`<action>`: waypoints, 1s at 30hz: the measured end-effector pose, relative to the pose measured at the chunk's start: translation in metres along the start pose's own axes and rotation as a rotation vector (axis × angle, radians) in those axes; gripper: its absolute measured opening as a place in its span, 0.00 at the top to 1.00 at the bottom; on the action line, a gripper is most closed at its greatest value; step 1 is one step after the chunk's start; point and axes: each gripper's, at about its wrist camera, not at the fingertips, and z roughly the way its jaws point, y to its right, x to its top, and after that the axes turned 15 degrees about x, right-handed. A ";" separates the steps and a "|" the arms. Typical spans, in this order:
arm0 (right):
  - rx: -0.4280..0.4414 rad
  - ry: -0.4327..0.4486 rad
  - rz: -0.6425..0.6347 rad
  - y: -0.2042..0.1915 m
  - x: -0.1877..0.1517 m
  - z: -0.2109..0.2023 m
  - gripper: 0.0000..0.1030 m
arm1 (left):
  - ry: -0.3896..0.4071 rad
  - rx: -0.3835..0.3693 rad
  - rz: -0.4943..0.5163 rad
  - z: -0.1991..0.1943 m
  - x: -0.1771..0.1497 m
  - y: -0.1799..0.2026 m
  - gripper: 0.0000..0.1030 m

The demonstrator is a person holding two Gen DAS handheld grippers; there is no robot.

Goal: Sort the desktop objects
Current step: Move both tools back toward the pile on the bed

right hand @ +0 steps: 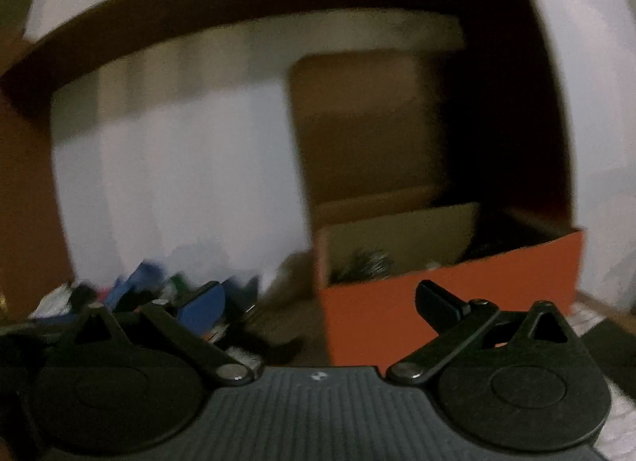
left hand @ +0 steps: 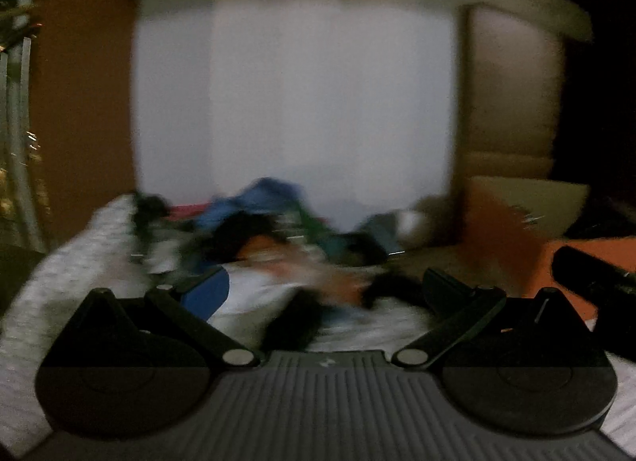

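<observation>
Clutter (left hand: pixel 254 230) heaped at the back of the bench (left hand: pixel 357 329), against a pale wall (left hand: pixel 294 95); blue, black, green and orange shapes, all too smeared by motion blur to name singly. Same pile (right hand: pixel 151 290) seen low on the left in the right wrist view, with an orange box (right hand: pixel 449 302) well to its right, open-topped, something dark and bristly lying inside.

Left claw (left hand: pixel 322 286) spread wide, nothing between the fingers, one blue pad (left hand: pixel 208 294) and one black; pointed straight at the heap, just short of it. Right claw (right hand: pixel 318 298) likewise wide apart and empty, aimed between pile and box. Dark tube-like thing (left hand: pixel 592 278) at the right edge of the left view, possibly the other tool, hard to tell.

Grey-white cloth or sleeve (left hand: pixel 59 270) along the left side, beside the heap.

Judged step: an approach, with no item picked so far. Likely destination for sorted pieces: the orange box, though only a guess. Next move calls for slowing until the view settles, singling out 1 piece from the top of the tangle, centring it between the fingers, then closing. Risk: snagging 2 things at once in such a dense pile.
</observation>
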 end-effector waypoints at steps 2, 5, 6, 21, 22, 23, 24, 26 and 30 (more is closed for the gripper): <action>0.027 -0.027 -0.011 -0.011 -0.007 0.013 0.00 | 0.004 0.049 0.015 0.008 -0.005 -0.018 0.00; 0.061 -0.072 -0.026 -0.024 -0.016 0.032 0.00 | -0.006 0.094 0.040 0.020 -0.012 -0.038 0.00; 0.071 -0.089 -0.033 -0.028 -0.018 0.038 0.00 | -0.011 0.106 0.046 0.024 -0.015 -0.045 0.00; 0.270 -0.303 -0.064 -0.093 -0.038 0.113 0.01 | -0.041 0.184 0.060 0.053 -0.019 -0.110 0.00; 0.271 -0.306 -0.058 -0.097 -0.038 0.118 0.01 | -0.043 0.181 0.056 0.055 -0.019 -0.113 0.00; 0.271 -0.307 -0.052 -0.101 -0.039 0.123 0.02 | -0.047 0.176 0.051 0.056 -0.020 -0.116 0.00; 0.267 -0.311 -0.049 -0.102 -0.039 0.128 0.04 | -0.049 0.175 0.044 0.058 -0.020 -0.118 0.00; 0.255 -0.330 -0.042 -0.106 -0.041 0.139 0.08 | -0.052 0.173 0.039 0.061 -0.022 -0.121 0.00; 0.244 -0.363 -0.003 -0.100 -0.042 0.153 0.24 | -0.074 0.149 0.024 0.070 -0.024 -0.123 0.00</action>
